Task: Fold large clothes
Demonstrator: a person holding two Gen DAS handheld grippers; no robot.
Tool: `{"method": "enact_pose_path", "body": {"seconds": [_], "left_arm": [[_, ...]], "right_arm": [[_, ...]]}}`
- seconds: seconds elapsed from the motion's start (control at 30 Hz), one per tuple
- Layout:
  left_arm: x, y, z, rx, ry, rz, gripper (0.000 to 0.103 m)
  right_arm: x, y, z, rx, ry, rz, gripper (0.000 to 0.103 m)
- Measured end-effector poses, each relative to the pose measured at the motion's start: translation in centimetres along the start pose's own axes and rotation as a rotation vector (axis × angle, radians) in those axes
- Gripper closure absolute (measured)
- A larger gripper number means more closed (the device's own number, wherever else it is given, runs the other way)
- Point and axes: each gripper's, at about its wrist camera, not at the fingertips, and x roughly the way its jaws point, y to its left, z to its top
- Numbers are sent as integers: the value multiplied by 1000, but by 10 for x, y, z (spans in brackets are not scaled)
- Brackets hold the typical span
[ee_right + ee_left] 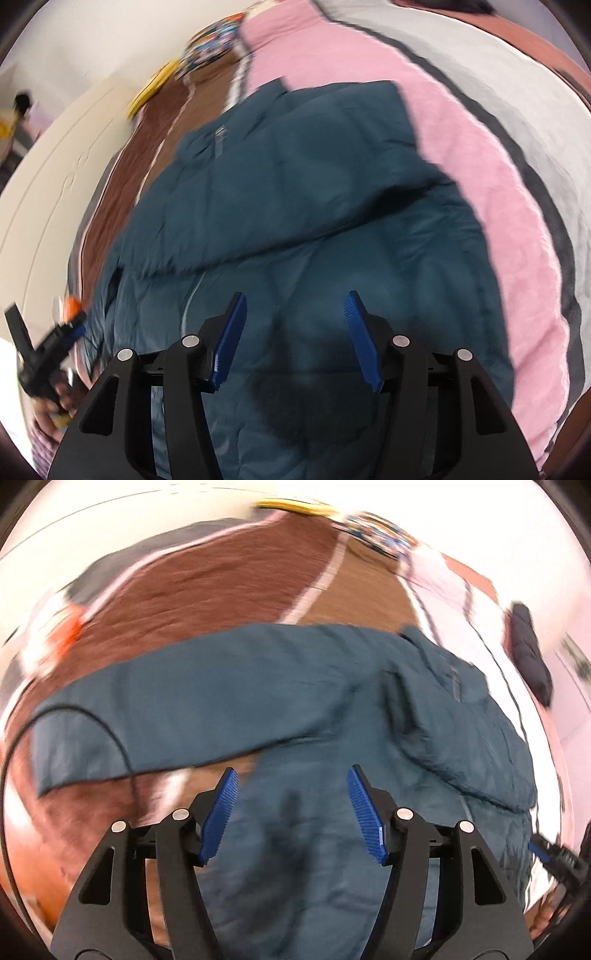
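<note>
hovering over the teal jacket point(295, 686), the left gripper point(293, 775) points down at the padded cloth with its blue pads point(218, 819) spread wide and nothing between them; they do not press on the fabric. a dark shadow of the tool lies on the jacket just under the jaws. the right gripper point(295, 299) hangs over the same jacket in the same way, jaws apart, empty, its own shadow on the quilting below.

the jacket is the landmark here. it lies spread on a brown bedcover point(207, 590) with pale stripes. in the left wrist view one sleeve point(155, 716) runs out flat to the left of the jacket's body, and a folded flap with a grey zipper pull point(456, 686) lies on the jacket's right part. a thin black cable point(110, 731) curves across the sleeve's end. at the jacket's right edge, low down, the tip of the right gripper shows, blurred.

in the right wrist view the jacket's upper part is folded over its body, a small grey tag point(219, 142) near its far edge. right of the jacket lies a pink blanket point(480, 177) touching its edge, with a grey and dark band beyond that. left of the jacket, low, the left gripper is held in a hand point(48, 402), blurred.

beyond the jacket, at the bedcover's far end, sit a yellow thing point(155, 88) and a many-coloured patterned thing point(210, 48), both too blurred to name. behind them is a pale wall point(92, 48).
</note>
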Motion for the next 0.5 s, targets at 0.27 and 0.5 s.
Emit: {"method": "enact_pose_path", "body": {"seconds": [0.27, 0.5], "left_arm": [[-48, 133, -11, -299, -85, 191, 42], [-37, 199, -22, -510, -44, 161, 41]], "right_arm": [[17, 47, -11, -123, 42, 45, 48], [27, 67, -17, -170, 75, 48, 48]]}}
